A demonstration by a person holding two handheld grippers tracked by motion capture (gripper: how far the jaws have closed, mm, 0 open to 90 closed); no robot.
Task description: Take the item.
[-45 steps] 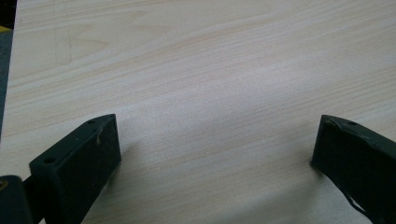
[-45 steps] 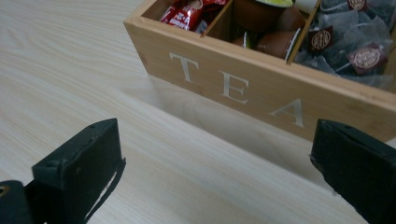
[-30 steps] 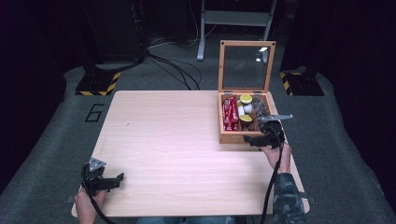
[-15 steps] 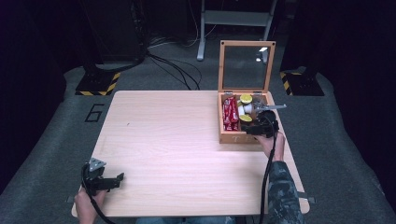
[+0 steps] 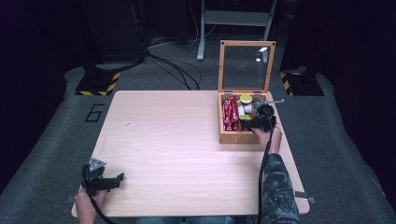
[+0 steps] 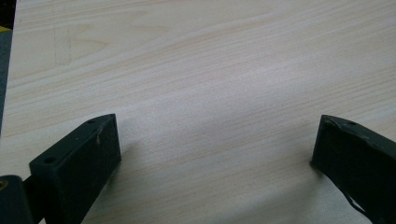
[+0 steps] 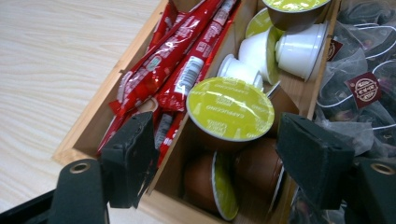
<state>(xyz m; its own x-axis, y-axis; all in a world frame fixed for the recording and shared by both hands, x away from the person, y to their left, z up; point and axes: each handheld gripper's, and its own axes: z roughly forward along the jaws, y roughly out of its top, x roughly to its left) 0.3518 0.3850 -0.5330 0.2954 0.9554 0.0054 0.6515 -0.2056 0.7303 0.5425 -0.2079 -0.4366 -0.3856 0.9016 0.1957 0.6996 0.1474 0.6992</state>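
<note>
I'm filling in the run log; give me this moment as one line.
right gripper: open, over green-lidded coffee capsule in wooden box | left gripper: open, idle above table | red sachets: untouched

Capsules point(image 7: 229, 108) in box point(image 5: 243, 138), sachets point(image 7: 177, 70) beside.

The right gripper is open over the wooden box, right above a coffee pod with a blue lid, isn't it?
Not quite: the lid is yellow-green, not blue. The right gripper view shows the right gripper open over the wooden box, right above the brown coffee pod with the yellow-green lid.
</note>
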